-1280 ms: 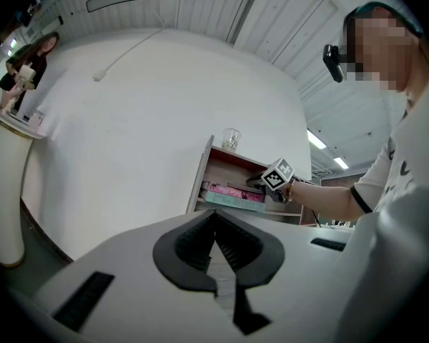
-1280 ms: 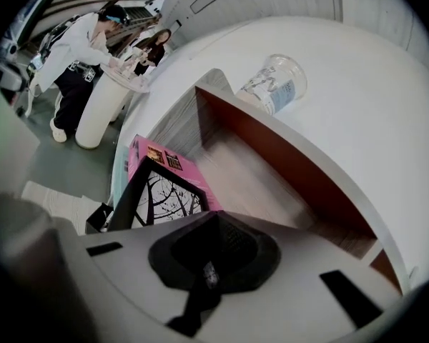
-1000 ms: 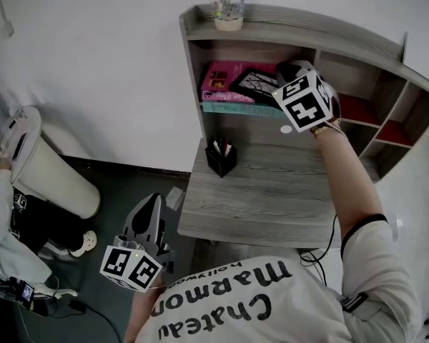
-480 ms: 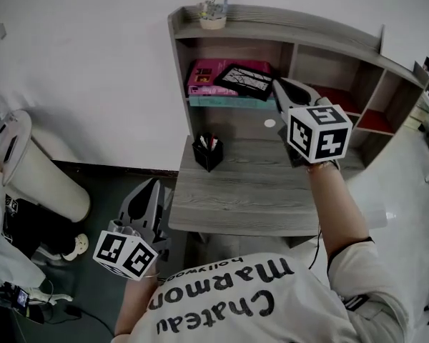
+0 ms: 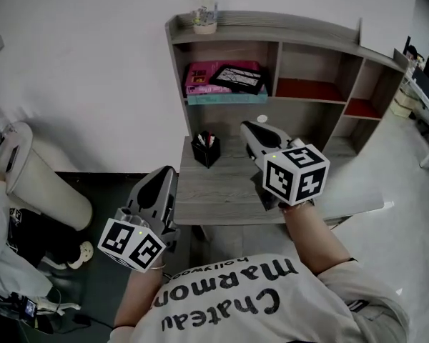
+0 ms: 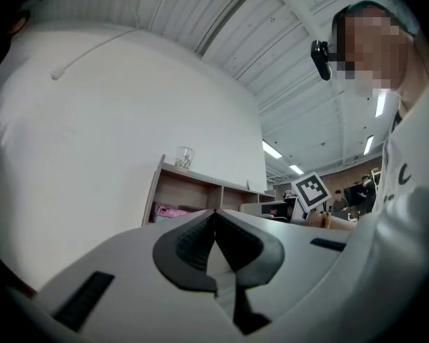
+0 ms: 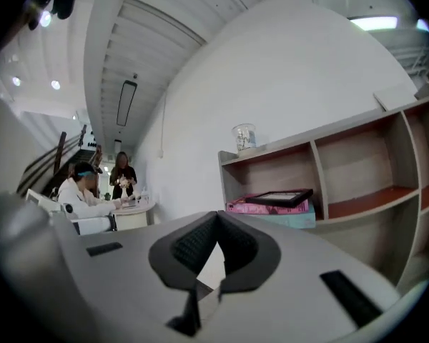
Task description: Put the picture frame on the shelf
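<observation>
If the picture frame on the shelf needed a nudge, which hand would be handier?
The right hand-held gripper, probably: it sits over the desk, pointing toward the picture frame. The left hand-held gripper hangs beside the desk's left edge, farther away.

Wall [image 5: 86, 63]: white and plain, behind the bench.
Floor [image 5: 113, 186]: dark on the left, pale on the right.
Bench [image 5: 218, 191]: grey wood, pushed against the wall.
Shelf [image 5: 272, 24]: grey wood, standing on the bench, with open boxes.
Light: long lamps [image 6: 272, 150] on the ceiling [image 6: 222, 13].
</observation>
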